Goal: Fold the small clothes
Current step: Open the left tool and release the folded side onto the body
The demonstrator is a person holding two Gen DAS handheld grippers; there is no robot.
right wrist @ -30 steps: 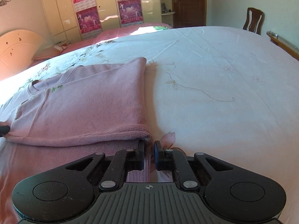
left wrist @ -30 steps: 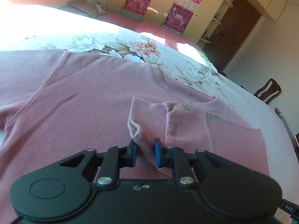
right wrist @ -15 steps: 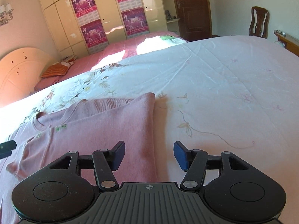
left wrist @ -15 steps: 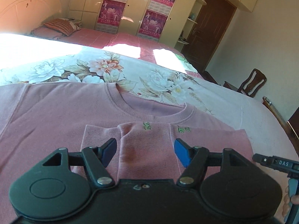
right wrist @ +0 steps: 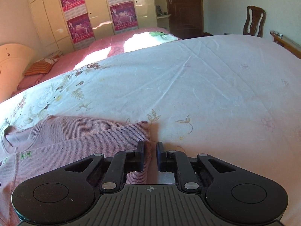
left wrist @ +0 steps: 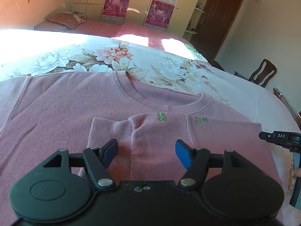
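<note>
A pink ribbed sweater [left wrist: 62, 116] lies on the bed with its right side and sleeve folded over the chest; green embroidery [left wrist: 162, 117] shows on the fold. My left gripper [left wrist: 146, 153] is open and empty just above the folded sleeve. In the right wrist view the sweater's folded right edge [right wrist: 105, 131] lies at lower left. My right gripper [right wrist: 150, 156] has its jaws nearly together at that edge, a narrow gap between them; whether they pinch the cloth is unclear. The right tool's body [left wrist: 282, 137] shows at the left wrist view's right edge.
The bed has a white floral quilt [right wrist: 207, 86]. A second bed with a red cover [left wrist: 116, 28] and a striped pillow [left wrist: 65, 18] lies behind. Wardrobes with posters [right wrist: 120, 5], a brown door [right wrist: 184, 5] and a wooden chair [right wrist: 254, 20] stand at the back.
My left gripper let go of the sleeve, opened and drew back. My right gripper opened half a second ago and has now closed to a narrow gap at the sweater's folded right edge.
</note>
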